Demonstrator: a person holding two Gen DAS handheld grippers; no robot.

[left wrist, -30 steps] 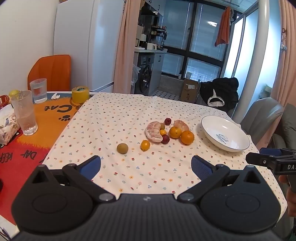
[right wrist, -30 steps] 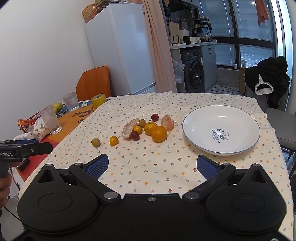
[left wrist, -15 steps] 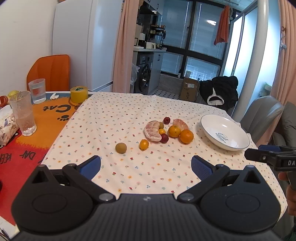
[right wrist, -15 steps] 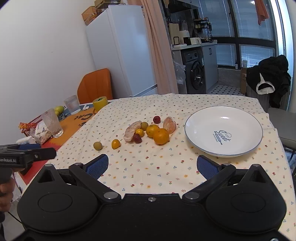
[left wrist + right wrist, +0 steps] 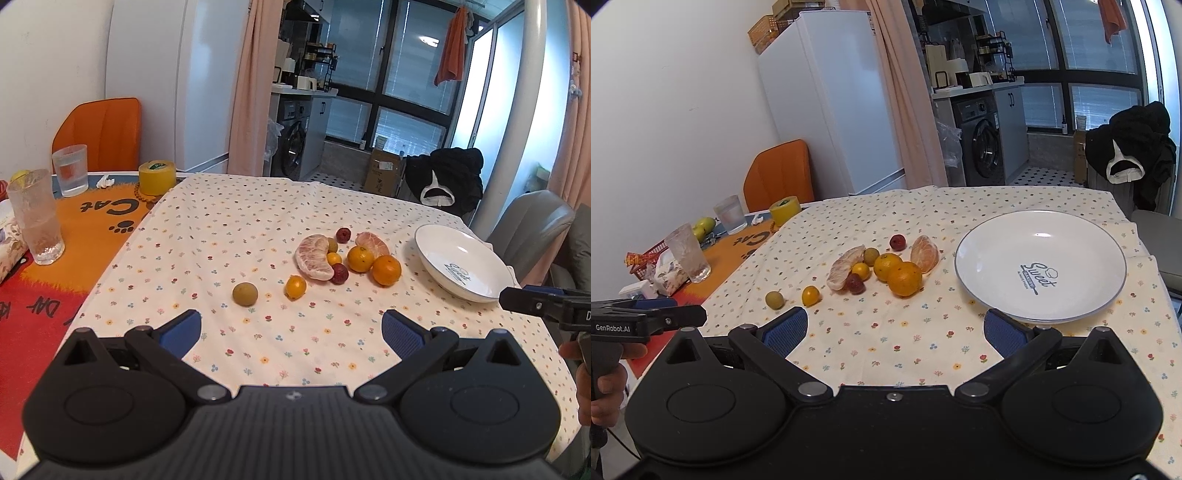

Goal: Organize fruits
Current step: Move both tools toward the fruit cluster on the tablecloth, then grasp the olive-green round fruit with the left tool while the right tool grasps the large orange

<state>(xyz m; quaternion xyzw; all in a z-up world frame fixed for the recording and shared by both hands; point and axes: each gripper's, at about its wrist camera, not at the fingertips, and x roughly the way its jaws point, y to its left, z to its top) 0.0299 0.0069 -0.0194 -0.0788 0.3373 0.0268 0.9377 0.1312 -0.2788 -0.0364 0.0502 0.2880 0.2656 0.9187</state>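
Fruit lies in a loose cluster on the flowered tablecloth [image 5: 229, 236]: two oranges [image 5: 386, 270] [image 5: 904, 278], two peeled citrus pieces [image 5: 314, 257] [image 5: 924, 253], small red fruits [image 5: 855, 283], a small yellow fruit [image 5: 296, 286] [image 5: 810, 295] and a greenish round fruit [image 5: 245, 293] [image 5: 775, 299]. An empty white plate [image 5: 461, 258] [image 5: 1039, 266] stands to the right of the cluster. My left gripper [image 5: 291, 330] is open, short of the fruit with nothing between its fingers. My right gripper [image 5: 895, 328] is open too, near the plate's front rim.
On the orange mat at the left stand two glasses [image 5: 35, 218] [image 5: 689, 253], a yellow tape roll [image 5: 157, 177] and a snack basket [image 5: 646, 258]. An orange chair [image 5: 99, 134] and a grey chair [image 5: 532, 229] flank the table. A fridge [image 5: 827, 103] stands behind.
Both grippers have drifted slightly back and upward; the fruit and plate sit a little farther off in both views. Nothing on the table has moved.
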